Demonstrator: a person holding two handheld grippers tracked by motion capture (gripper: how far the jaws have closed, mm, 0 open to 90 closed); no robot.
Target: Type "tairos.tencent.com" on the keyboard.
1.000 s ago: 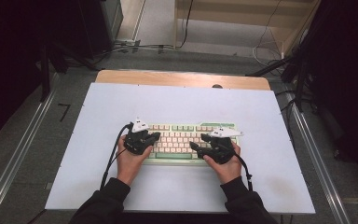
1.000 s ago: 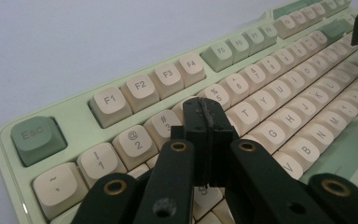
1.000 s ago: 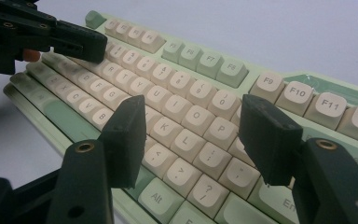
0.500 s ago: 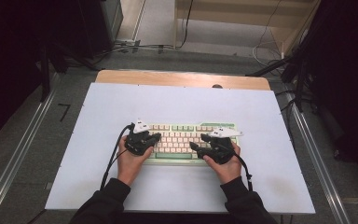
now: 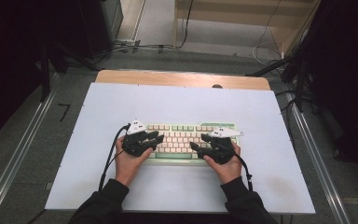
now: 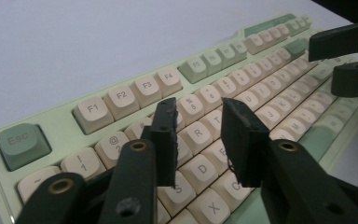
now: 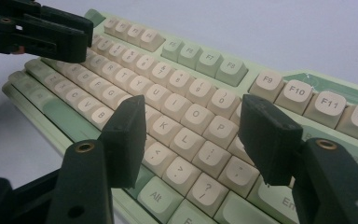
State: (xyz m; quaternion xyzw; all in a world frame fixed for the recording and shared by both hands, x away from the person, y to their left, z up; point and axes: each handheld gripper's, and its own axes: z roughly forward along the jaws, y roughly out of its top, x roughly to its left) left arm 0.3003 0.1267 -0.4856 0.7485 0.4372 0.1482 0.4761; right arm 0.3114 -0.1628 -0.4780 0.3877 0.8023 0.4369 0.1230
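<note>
Surface: white table (image 5: 177, 100) with a wooden strip along its far edge; dark floor, cables and metal rails around it.
Keyboard: pale green keyboard (image 5: 186, 133) with cream keys, lying flat on the near middle of the table, long side across.
Left gripper: left gripper (image 5: 154, 139) hovers over the keyboard's left end; in the left gripper view (image 6: 200, 140) it points along the letter rows above the E, R and D keys. Its jaws have just been opening and now stand moderately apart, with no key or other thing clamped between them.
Right gripper: right gripper (image 5: 196, 146) sits over the keyboard's right half; in the right gripper view (image 7: 196, 135) its jaws stand wide apart above the K, L and O keys, with nothing held.
Step in hand: by my reading, both tools are poised over the keys, about to press or pick at them.
Next move: likely calls for lowering one jaw tip squarely onto a single key without catching its neighbours.
Hard to make out: whether any jaw tip touches a key I cannot tell. The keyboard's near edge is covered by the hands in the high view. Its right end is cut off in the right gripper view. The person's sleeves (image 5: 107, 205) run out of the bottom edge.
</note>
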